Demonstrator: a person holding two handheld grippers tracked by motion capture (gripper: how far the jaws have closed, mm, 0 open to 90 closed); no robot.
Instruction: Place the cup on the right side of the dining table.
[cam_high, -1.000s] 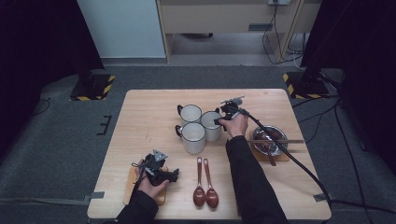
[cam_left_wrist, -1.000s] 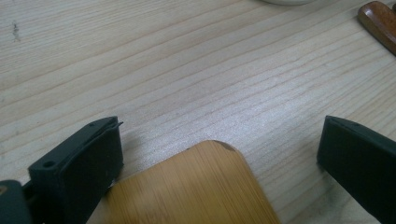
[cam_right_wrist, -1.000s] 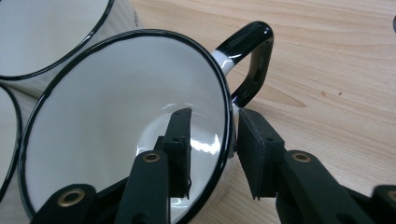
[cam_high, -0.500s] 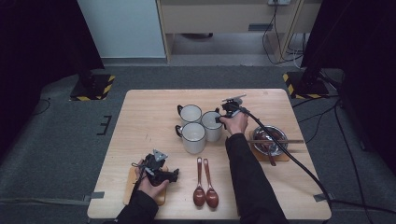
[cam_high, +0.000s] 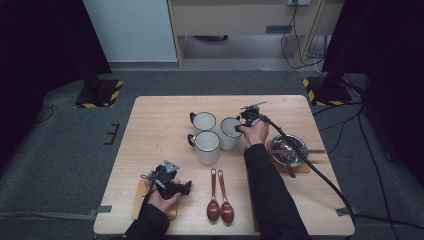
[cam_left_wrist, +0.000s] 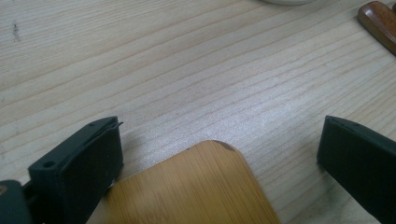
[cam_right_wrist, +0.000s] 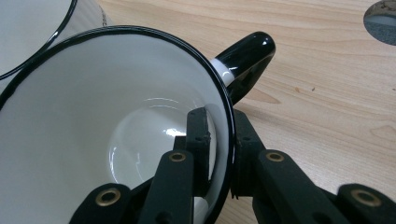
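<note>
Surroundings: two other mugs (cam_high: 204, 121) (cam_high: 207, 147) are standing just beside the held one, on the left in the high view; a metal bowl (cam_high: 288, 148) is sitting on a wooden board to its right.
Spoons: two brown spoons (cam_high: 219, 197) are lying side by side near the counter's (cam_high: 155, 115) front edge.
Mug: white enamel mug (cam_right_wrist: 93, 121), black rim, black handle, empty, standing upright mid-counter.
Right tongs (cam_right_wrist: 218, 135): having just been closing, they are pinching the mug's rim, one jaw inside, one outside.
Left tongs (cam_left_wrist: 219, 154): jaws are standing apart over a bamboo board (cam_left_wrist: 196, 191).
Count: three mugs, two spoons, one bowl.
</note>
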